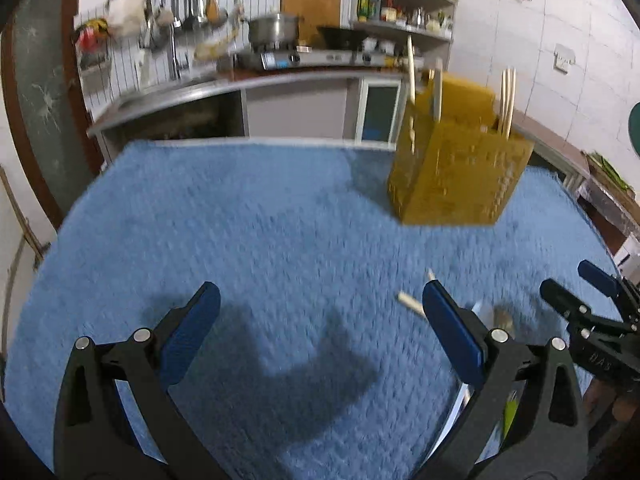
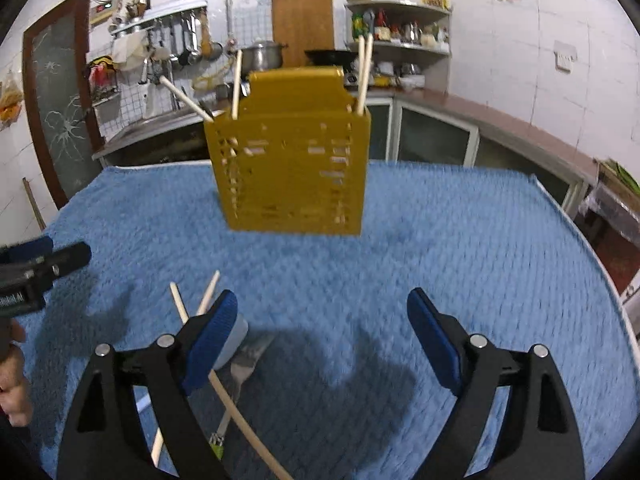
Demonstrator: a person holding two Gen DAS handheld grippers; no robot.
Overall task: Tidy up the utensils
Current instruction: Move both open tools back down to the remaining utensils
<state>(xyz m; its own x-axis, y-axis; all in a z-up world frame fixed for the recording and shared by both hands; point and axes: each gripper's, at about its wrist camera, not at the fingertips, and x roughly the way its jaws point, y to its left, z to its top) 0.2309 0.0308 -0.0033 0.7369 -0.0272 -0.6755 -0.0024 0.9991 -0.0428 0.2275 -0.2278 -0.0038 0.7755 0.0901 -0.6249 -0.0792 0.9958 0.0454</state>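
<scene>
A yellow slotted utensil holder (image 2: 290, 172) stands upright on the blue cloth; it also shows in the left wrist view (image 1: 456, 168). Several wooden chopsticks (image 2: 366, 76) stick up from it. On the cloth near me lie a metal fork (image 2: 246, 360), a spoon (image 2: 234, 340) and two loose chopsticks (image 2: 178, 304), partly hidden behind my right gripper's left finger. My right gripper (image 2: 322, 344) is open and empty above them. My left gripper (image 1: 320, 336) is open and empty over bare cloth, left of the utensils (image 1: 412, 303).
The blue cloth (image 2: 460, 248) covers the whole table. A kitchen counter with a stove and pot (image 1: 276, 28) and shelves (image 2: 400, 44) runs behind. The right gripper shows at the right edge of the left wrist view (image 1: 592, 312).
</scene>
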